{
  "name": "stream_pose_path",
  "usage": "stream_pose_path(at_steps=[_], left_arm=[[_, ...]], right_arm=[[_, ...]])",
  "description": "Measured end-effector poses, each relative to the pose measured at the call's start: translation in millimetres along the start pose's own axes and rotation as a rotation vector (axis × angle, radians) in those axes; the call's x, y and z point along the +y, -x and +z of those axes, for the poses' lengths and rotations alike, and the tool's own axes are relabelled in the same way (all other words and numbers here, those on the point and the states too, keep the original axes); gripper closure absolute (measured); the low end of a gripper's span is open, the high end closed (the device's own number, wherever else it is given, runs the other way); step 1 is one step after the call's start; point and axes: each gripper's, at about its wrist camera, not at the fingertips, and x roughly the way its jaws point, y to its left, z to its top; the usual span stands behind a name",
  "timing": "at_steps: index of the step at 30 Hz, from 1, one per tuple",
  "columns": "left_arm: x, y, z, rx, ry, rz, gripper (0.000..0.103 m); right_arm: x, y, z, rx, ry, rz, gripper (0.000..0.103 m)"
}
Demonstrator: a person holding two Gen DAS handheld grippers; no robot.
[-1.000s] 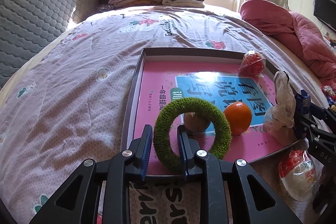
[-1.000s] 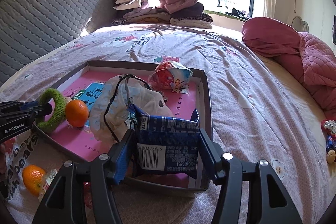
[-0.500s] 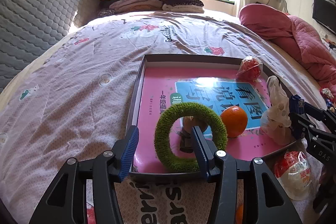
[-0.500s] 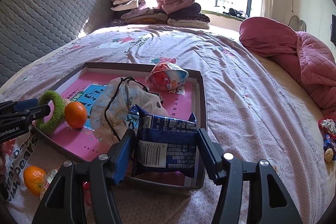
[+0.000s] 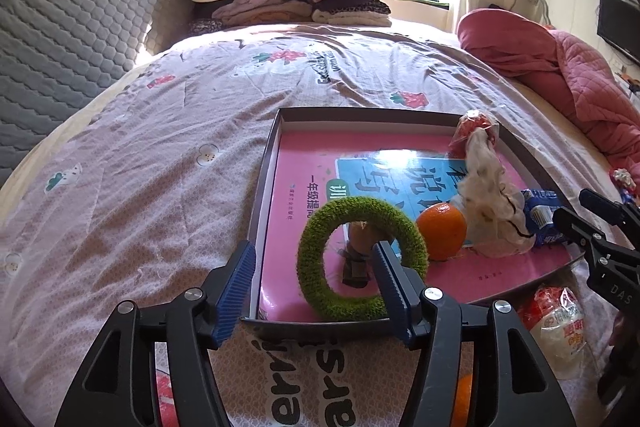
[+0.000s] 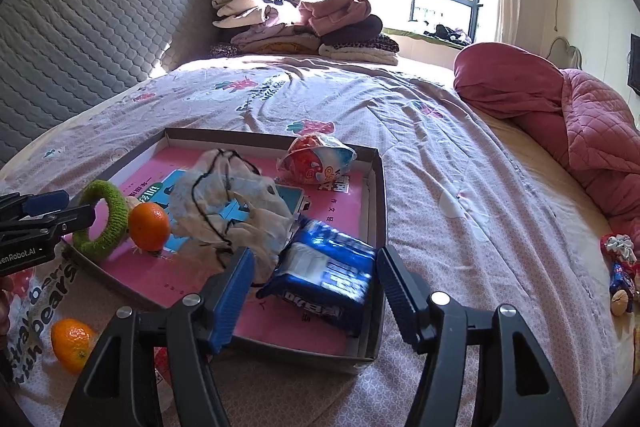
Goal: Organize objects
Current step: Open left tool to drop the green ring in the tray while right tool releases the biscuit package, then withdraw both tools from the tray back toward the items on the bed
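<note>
Left gripper [image 5: 314,291] jaws just opened wide, green ring [image 5: 362,259] loose, touching right finger. Right gripper [image 6: 312,293] likewise just widened, blue snack packet [image 6: 326,279] released between fingers.

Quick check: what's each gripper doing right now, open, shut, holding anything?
Left gripper: open, jaws just opened off the green ring, which stands in the tray.
Right gripper: open, jaws just widened; blue snack packet released in the tray.

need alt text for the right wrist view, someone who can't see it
The right hand-held gripper stands open over a blue snack packet lying in the near corner of a shallow box on a bed. The box also holds a crumpled white bag, an orange and a green ring.
</note>
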Motion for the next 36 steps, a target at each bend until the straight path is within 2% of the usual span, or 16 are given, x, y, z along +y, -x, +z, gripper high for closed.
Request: stream_pose_path(at_steps=[10,32,36], left_arm=[[-0.4,7.6,0.9,-0.008,-0.005,0.012,0.035],[-2.8,23.2,6.6,-0.032,-0.007,0.024,0.034],[-5.6,28.8,8.1,-0.043,-0.013,0.027,0.03]], right_arm=[[0.5,5.2,2.3,-0.013,-0.001,0.005,0.039],[-1.7,17.8,9.7,-0.045,-0.012,0.019,0.039],[-0.9,23.4,11.9,-0.058,-0.01,0.026,0.039]])
